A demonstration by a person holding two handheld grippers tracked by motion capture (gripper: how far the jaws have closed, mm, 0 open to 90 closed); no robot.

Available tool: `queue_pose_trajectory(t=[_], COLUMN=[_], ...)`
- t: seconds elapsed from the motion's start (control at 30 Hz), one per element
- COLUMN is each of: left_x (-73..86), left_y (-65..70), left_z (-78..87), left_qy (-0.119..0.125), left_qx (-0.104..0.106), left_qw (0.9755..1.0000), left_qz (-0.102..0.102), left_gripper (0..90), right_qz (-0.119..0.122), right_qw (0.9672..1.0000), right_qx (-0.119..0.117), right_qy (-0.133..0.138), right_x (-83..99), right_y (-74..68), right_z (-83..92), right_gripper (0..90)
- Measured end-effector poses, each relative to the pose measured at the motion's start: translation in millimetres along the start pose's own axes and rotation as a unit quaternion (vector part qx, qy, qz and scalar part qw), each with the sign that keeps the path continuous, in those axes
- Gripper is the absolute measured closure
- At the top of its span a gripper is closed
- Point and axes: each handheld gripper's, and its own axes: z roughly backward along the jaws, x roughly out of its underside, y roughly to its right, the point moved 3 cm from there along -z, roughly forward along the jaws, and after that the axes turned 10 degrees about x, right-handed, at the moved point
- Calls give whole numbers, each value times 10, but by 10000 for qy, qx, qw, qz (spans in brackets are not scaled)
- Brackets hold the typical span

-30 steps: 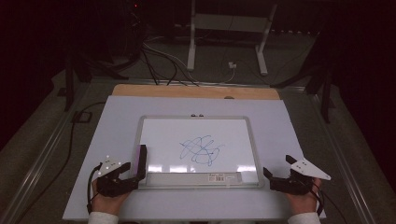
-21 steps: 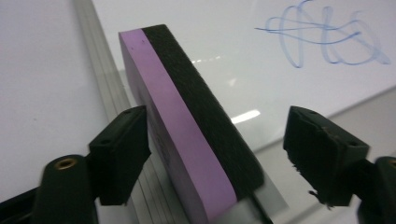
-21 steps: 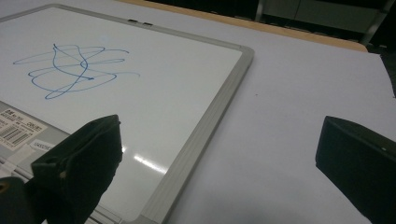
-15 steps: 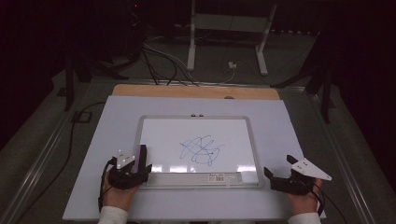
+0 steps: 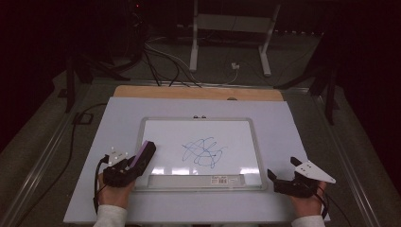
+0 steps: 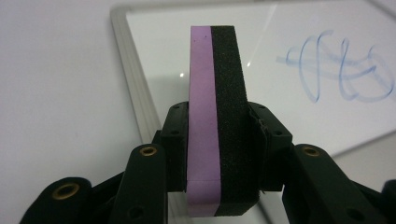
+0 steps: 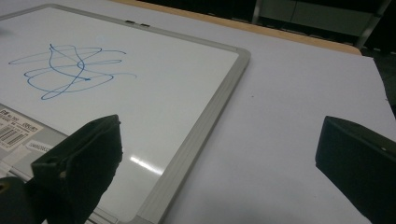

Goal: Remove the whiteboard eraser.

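Note:
A whiteboard [image 5: 156, 129] with a grey frame lies on the white table; a blue scribble [image 5: 204, 152] [image 7: 65, 70] [image 6: 345, 70] marks its middle. My left gripper [image 5: 142, 156] is shut on a purple-and-black eraser [image 5: 143, 153] [image 6: 217, 126], held over the board's near left corner and pointing toward the scribble. In the left gripper view the eraser stands on edge between the jaws, purple side left. My right gripper [image 5: 274, 178] [image 7: 219, 163] is open with nothing between its jaws, resting on the table just right of the board's near right corner.
A barcode label [image 5: 222, 179] [image 7: 14, 128] sits on the board's near tray strip. A wooden strip [image 5: 198, 93] runs along the table's far edge. Beyond it are cables [image 5: 161, 61] and a metal stand [image 5: 231, 28] on the dark floor. Bare white table [image 5: 298, 127] lies right of the board.
My left gripper has carried the eraser rightward and forward, from beside the board's left frame onto its near left corner. The right gripper has stayed put.

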Motion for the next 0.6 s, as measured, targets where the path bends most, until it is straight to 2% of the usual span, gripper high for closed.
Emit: queue_pose_trajectory(t=[0.07, 0.23, 0.6], left_x=[-123, -278, -446], left_y=[14, 16, -34], left_z=[1, -42, -146], left_qy=[119, 228, 235], left_qx=[35, 115, 237], left_qw=[9999, 9996, 9991], left_qz=[-42, -119, -254], left_gripper=[642, 642, 642], right_qz=[4, -16, -22], right_qw=[10000, 10000, 10000], right_qx=[1, 4, 7], right_qy=[4, 12, 16], right_x=[-1, -1, 0], right_y=[0, 9, 18], right_z=[1, 4, 1], right_gripper=[10, 10, 10])
